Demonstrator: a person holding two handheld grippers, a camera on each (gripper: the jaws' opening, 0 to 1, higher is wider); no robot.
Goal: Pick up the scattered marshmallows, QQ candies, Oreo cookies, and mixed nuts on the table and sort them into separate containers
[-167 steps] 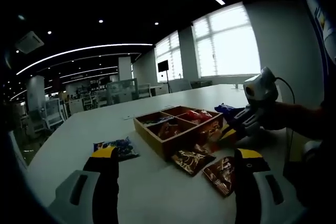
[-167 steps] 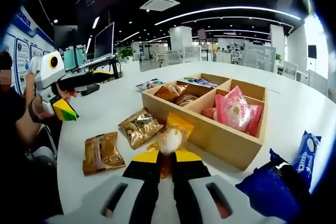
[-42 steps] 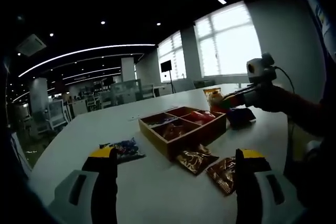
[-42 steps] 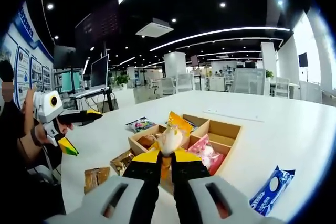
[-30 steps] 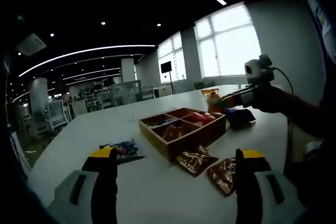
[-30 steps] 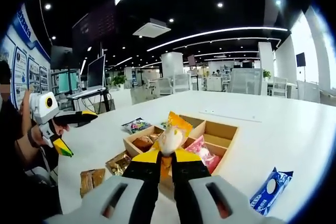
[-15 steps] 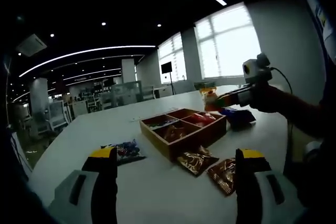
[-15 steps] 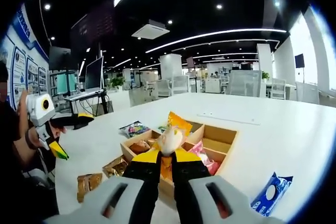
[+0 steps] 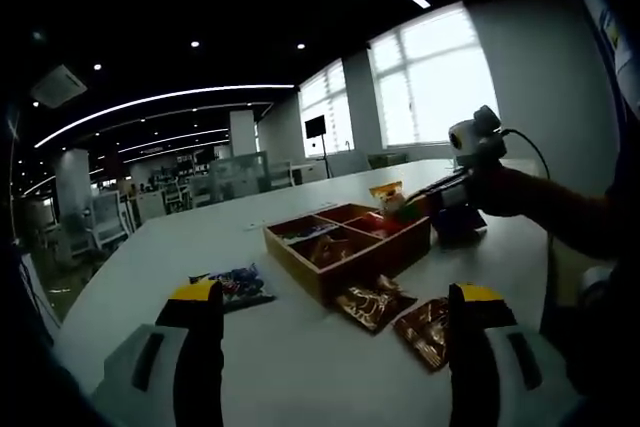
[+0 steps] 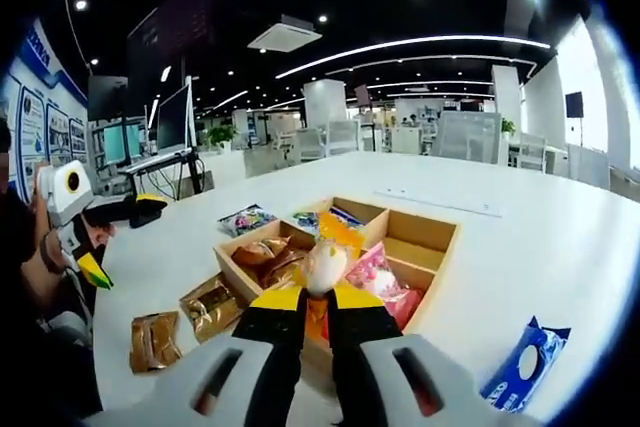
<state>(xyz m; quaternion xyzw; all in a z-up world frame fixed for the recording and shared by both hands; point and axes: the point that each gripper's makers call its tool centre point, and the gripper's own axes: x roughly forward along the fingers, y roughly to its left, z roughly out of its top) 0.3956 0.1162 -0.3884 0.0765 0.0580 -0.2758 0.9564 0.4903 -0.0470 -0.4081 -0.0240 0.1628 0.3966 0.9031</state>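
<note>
My right gripper (image 10: 318, 292) is shut on a yellow-orange snack packet (image 10: 327, 259). It holds the packet just above the near side of a wooden divided box (image 10: 441, 247). Pink packets (image 10: 378, 277) lie in the near right compartment and brown ones (image 10: 265, 252) in the left. In the left gripper view the same right gripper (image 9: 420, 192) reaches in from the right with the packet (image 9: 386, 197) over the box (image 9: 330, 272). My left gripper (image 9: 335, 294) hangs open over the table's near part, with nothing between its jaws.
Two brown packets (image 9: 370, 304) (image 9: 425, 327) lie on the white table in front of the box. A colourful packet (image 9: 228, 285) lies to its left. Blue Oreo packets (image 9: 458, 223) (image 10: 522, 362) lie beyond the box's right end. A person's hand holds the left gripper (image 10: 110, 237).
The right gripper has carried the yellow packet down and closer over the box. The left gripper has stayed where it was, open.
</note>
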